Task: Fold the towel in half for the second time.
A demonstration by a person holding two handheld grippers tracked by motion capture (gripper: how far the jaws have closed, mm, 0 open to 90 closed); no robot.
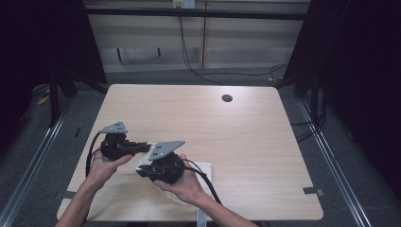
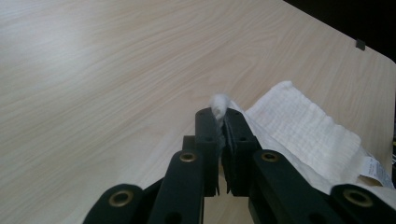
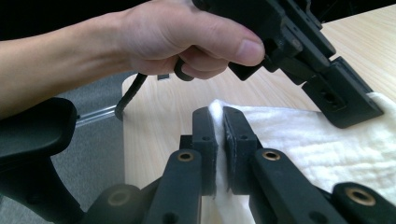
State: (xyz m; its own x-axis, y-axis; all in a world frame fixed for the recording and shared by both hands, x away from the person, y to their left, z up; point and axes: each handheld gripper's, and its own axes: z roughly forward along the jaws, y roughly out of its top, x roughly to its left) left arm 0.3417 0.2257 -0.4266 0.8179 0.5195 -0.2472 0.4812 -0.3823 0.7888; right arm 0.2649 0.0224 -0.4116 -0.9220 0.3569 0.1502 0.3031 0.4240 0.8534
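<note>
- The white towel [image 1: 198, 176] lies on the near part of the wooden table [image 1: 236, 132], toward the person's side and a little left of centre, mostly covered by the two grippers and the right hand.
- The left gripper [image 2: 223, 114] has its fingers closed almost fully on a pinch of the towel's edge; a tuft of cloth pokes out past the tips in the left gripper view, and the rest of the towel trails off to the right of the fingers there, down to a small label [image 2: 373, 169].
- The right gripper [image 3: 219, 116] is likewise clamped nearly shut on a fold of the same towel, the cloth rising between its two fingers in the right gripper view.
- In the high view the two grips sit close together along the towel's left edge, the left gripper [image 1: 144, 147] at the far corner and the right gripper [image 1: 142, 170] just nearer the person.
- From both grips the towel's body runs to the right, its long axis roughly across the table.
- Judging by this, the next move turns on drawing that held edge away from the free cloth to the right; neither hand is clearly nearer, since both already hold it.
</note>
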